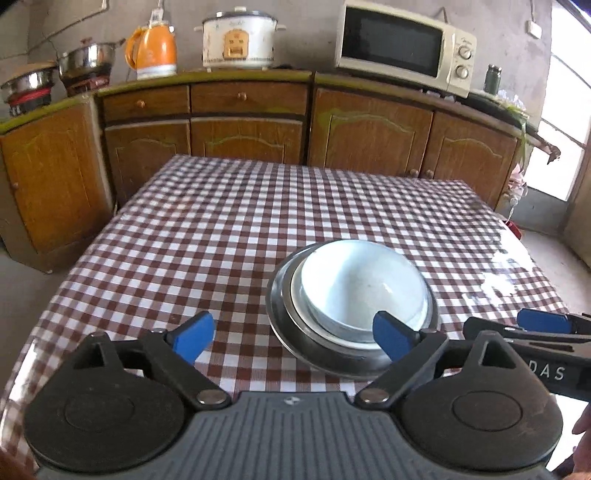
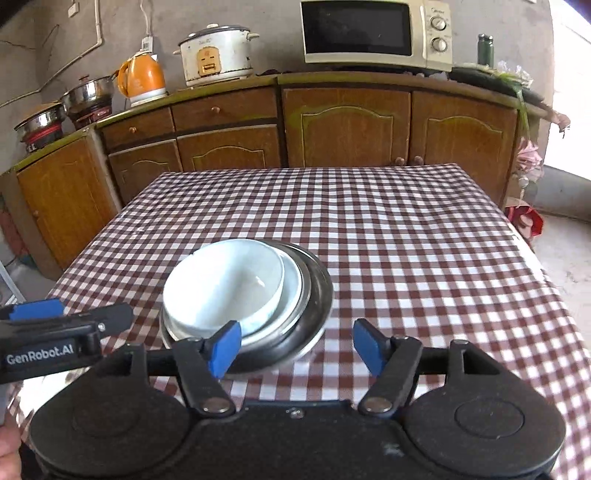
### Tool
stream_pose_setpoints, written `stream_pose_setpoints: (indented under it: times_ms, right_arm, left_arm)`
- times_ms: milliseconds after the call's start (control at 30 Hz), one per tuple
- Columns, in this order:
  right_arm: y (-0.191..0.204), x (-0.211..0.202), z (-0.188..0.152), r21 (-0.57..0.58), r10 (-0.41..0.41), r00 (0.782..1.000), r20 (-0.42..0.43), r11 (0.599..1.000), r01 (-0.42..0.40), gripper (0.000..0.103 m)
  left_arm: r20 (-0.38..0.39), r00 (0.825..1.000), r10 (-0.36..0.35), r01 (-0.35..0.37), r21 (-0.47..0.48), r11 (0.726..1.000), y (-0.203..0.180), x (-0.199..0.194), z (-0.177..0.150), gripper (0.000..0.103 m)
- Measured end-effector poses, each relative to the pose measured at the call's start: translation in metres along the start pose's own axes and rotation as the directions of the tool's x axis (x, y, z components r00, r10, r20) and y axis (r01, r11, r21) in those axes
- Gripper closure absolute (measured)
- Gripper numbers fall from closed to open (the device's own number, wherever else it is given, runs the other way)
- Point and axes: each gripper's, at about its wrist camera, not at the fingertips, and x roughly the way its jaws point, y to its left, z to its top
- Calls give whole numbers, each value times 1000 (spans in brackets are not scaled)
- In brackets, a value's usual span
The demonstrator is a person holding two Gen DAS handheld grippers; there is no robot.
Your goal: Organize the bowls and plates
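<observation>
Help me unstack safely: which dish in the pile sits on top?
The white bowl, nested inside the white plate, which lies in the wider steel dish.

In the right wrist view, white lettering reading "GenRobot.AI" stands on the black side of the left gripper (image 2: 70, 328), which enters at the near left. In the left wrist view, the letters "DAS" show in white on the black body of the right gripper (image 1: 543, 325) at the near right. The small marks on the microwave (image 2: 375, 33) and rice cooker (image 2: 216, 55) are too blurred to read.
</observation>
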Motion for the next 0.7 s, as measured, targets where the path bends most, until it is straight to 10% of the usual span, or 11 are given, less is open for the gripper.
stream_pose_setpoints:
  times_ms: [700]
  right_arm:
    - [13, -89, -32, -55, 16, 999, 29, 998, -15, 22]
  left_arm:
    - [82, 997, 6, -8, 19, 1000, -14, -79, -23, 0]
